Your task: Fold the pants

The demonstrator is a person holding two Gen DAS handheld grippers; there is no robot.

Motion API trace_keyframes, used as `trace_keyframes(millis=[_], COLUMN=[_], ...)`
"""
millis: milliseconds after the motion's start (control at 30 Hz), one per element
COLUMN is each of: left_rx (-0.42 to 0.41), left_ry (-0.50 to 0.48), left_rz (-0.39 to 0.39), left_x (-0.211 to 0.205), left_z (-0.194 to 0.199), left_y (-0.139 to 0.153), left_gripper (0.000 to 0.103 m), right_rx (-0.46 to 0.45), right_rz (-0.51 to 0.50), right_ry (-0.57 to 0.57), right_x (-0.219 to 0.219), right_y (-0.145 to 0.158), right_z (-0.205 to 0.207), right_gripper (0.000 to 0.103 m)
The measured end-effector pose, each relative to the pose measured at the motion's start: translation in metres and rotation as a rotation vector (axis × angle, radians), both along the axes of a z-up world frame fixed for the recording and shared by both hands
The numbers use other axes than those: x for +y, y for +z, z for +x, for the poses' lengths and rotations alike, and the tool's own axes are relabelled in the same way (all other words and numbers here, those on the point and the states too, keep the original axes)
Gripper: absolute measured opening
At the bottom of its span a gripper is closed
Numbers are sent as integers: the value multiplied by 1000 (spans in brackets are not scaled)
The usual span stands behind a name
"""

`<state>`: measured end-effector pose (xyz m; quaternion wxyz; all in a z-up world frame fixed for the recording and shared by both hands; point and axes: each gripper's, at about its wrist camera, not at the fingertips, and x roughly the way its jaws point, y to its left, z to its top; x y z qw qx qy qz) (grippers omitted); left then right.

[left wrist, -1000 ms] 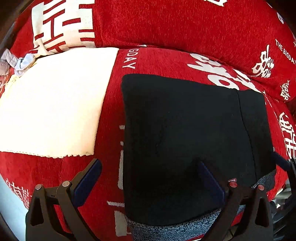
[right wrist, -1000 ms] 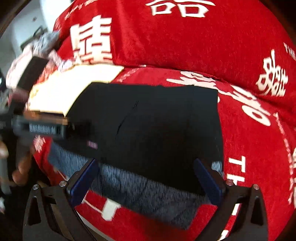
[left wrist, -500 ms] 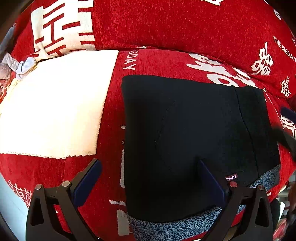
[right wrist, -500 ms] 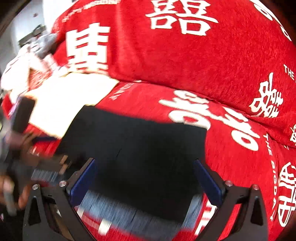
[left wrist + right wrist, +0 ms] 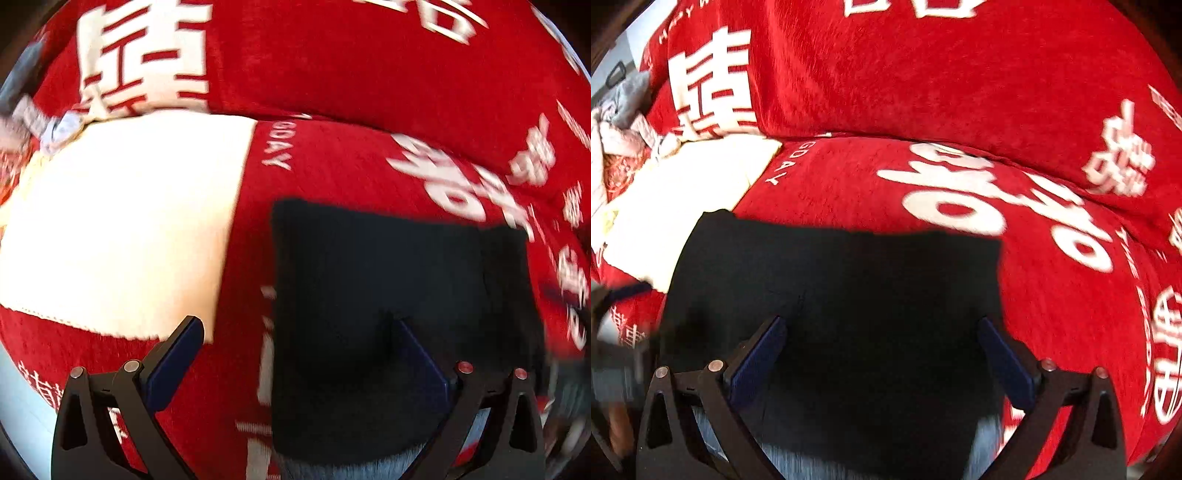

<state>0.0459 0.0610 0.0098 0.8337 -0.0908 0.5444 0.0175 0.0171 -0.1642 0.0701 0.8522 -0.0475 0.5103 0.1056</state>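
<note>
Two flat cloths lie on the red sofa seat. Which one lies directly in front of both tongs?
The black folded pants, not the cream cloth, which lies further left, beside them, with red seat between.

Light: bright, even daylight on both views
Glare: cream cloth [image 5: 122, 236] washed out, texture lost
Shadow detail: black pants [image 5: 842, 314] read as flat dark mass
Blur: motion smear on white lettering, worst at right edges
Distortion: strong fisheye bulge, dark vignetted corners
</note>
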Motion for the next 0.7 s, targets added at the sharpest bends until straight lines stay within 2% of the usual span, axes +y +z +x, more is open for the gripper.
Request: trace_keyframes(millis=[33, 100, 200, 267, 367, 467, 567, 700], left_rx=[19, 67, 126, 140, 81, 60, 76, 77], left_ry=[41, 102, 118, 119, 107, 107, 107, 94], left_rz=[-11, 27, 5, 7, -13, -57, -59, -40], left_x=[7, 15, 17, 15, 15, 20, 23, 20], left_z=[14, 37, 55, 57, 37, 2, -32, -43], left_y=[-2, -12, -31, -32, -9, -2, -13, -28], left_gripper=[103, 103, 103, 103, 103, 103, 103, 103], right_rx=[7, 11, 5, -1, -56, -86, -37, 60], right_rz=[6, 27, 32, 20, 48, 86, 70, 91], right_ry=[-8, -29, -30, -38, -26, 51, 83, -5], right_x=[-2, -9, -11, -12, -14, -9, -4, -21], right_y=[-2, -7, -12, -9, 7, 13, -7, -38], right_z=[-6, -28, -51, -58, -74, -91, -89, -74], right_gripper=[103, 103, 103, 103, 103, 103, 103, 103])
